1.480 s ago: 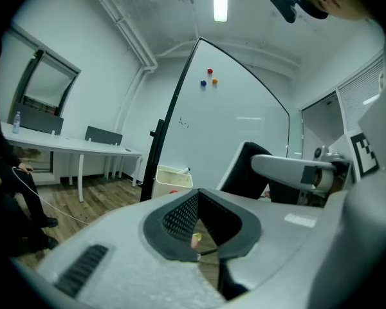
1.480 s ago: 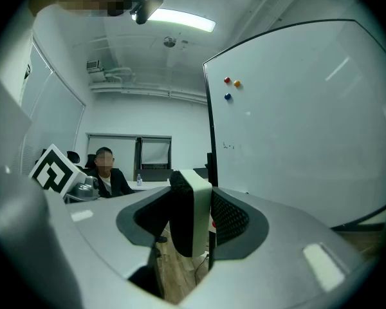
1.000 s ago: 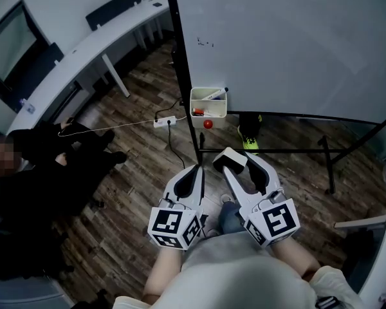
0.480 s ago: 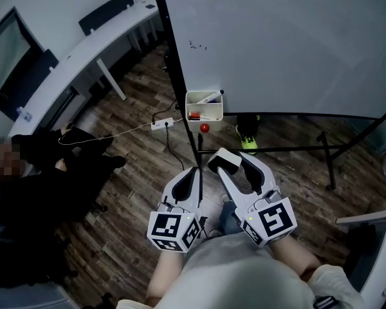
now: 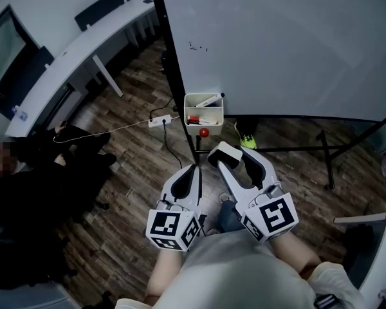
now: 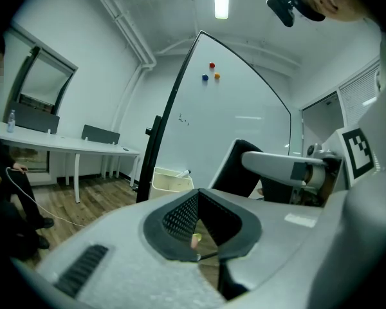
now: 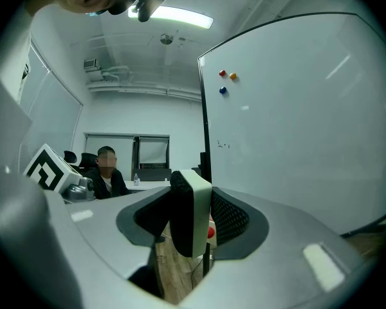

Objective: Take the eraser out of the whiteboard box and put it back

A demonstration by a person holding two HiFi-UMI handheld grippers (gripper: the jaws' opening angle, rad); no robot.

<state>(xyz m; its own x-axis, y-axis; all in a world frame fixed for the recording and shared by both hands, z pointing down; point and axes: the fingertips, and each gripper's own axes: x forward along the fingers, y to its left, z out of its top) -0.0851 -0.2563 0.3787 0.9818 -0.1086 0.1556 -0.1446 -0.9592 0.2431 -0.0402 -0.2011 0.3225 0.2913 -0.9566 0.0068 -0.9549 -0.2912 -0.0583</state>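
Only gripper views show magnets (image 7: 222,73) — eraser (image 7: 196,217) clamped.

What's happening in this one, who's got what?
A person faces a whiteboard with a gripper in each hand. The right gripper has its jaws closed on the eraser, held short of the whiteboard box that hangs at the board's lower edge. The left gripper sits beside it, jaws together and empty. The eraser is out of the box and not yet back in.
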